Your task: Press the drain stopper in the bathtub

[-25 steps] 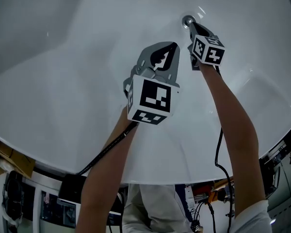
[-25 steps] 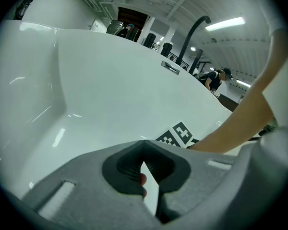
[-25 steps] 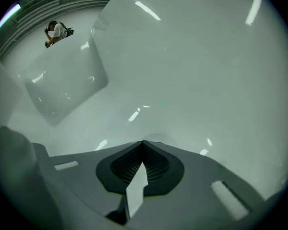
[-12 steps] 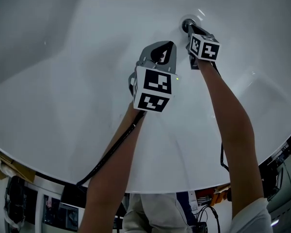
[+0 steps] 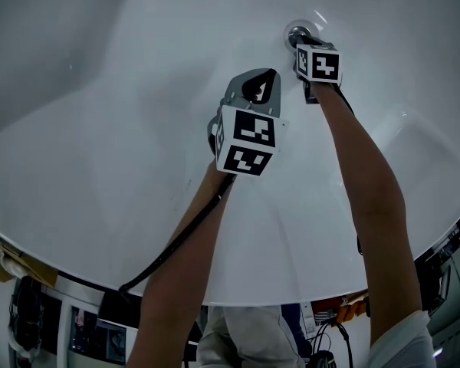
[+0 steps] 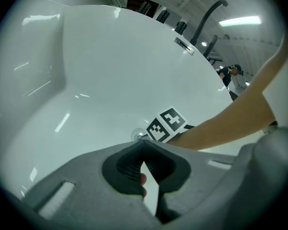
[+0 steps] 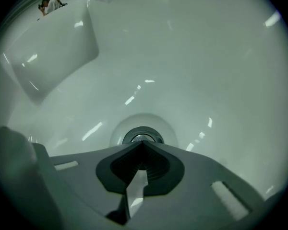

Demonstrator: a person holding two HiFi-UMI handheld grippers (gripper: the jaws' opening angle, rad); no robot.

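Observation:
The round metal drain stopper (image 5: 297,33) (image 7: 142,136) sits in the floor of the white bathtub (image 5: 123,129). My right gripper (image 5: 300,43) (image 7: 143,142) is shut, its closed tips right at the stopper's near rim; whether they touch it is not visible. My left gripper (image 5: 271,73) (image 6: 143,141) is also shut, with nothing held, hovering over the tub floor to the left of and nearer than the drain. In the left gripper view the stopper (image 6: 139,135) peeks out just beyond the jaw tips, beside the right gripper's marker cube (image 6: 167,124).
The tub's near rim (image 5: 77,286) runs along the bottom of the head view, with cables and clutter beyond it. A dark faucet spout (image 6: 207,14) rises past the far rim. A sloped tub wall (image 7: 53,56) lies off to the left.
The right gripper has edged further toward the drain stopper, its cube now closer to it. The left gripper has shifted slightly forward and right.

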